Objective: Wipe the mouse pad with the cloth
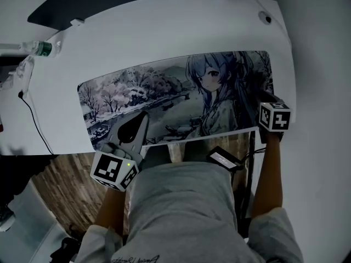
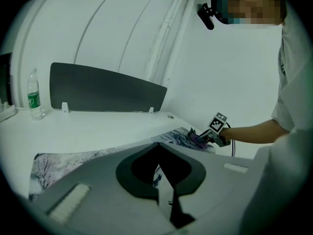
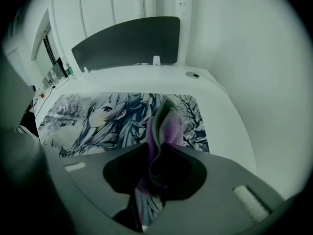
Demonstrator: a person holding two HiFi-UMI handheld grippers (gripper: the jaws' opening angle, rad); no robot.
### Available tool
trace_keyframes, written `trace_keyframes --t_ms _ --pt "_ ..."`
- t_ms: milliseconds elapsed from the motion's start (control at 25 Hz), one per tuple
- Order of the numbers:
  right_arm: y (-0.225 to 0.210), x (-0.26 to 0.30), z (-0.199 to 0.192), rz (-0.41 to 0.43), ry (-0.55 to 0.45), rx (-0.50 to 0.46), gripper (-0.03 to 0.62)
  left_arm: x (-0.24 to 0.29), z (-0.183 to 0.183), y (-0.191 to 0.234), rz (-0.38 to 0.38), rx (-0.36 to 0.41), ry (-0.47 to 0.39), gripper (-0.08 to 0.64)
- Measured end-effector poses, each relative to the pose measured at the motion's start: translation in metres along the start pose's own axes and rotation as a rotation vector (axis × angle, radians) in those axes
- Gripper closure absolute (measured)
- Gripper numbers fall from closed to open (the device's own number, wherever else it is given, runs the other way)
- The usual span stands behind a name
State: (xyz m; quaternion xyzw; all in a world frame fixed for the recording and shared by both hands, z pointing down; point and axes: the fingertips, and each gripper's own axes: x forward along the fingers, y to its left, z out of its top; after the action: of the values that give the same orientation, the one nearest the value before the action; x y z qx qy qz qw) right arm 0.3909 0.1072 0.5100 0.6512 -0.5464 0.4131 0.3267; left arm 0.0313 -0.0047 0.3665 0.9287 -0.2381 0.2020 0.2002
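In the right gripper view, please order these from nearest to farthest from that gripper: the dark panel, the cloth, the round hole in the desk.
1. Cloth: held between the jaws.
2. Round hole: on the desk, back right.
3. Dark panel: upright at the back edge.

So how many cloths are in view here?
1: a purple cloth, clamped in the right gripper over the mouse pad's right end. The left gripper holds none; the person's body hides the desk's near edge.
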Motion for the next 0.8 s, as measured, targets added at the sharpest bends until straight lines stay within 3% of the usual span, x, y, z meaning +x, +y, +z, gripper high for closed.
trace_keyframes --t_ms 360,800 --pt "0.057 0.006 0.003 0.026 -0.001 0.008 0.499 -0.032 -0.009 0.031 0.019 -0.017 0.004 0.541" --pt "0.106 0.011 0.009 0.060 0.000 0.010 0.499 -0.071 -0.026 0.068 0.100 -0.066 -0.007 0.541"
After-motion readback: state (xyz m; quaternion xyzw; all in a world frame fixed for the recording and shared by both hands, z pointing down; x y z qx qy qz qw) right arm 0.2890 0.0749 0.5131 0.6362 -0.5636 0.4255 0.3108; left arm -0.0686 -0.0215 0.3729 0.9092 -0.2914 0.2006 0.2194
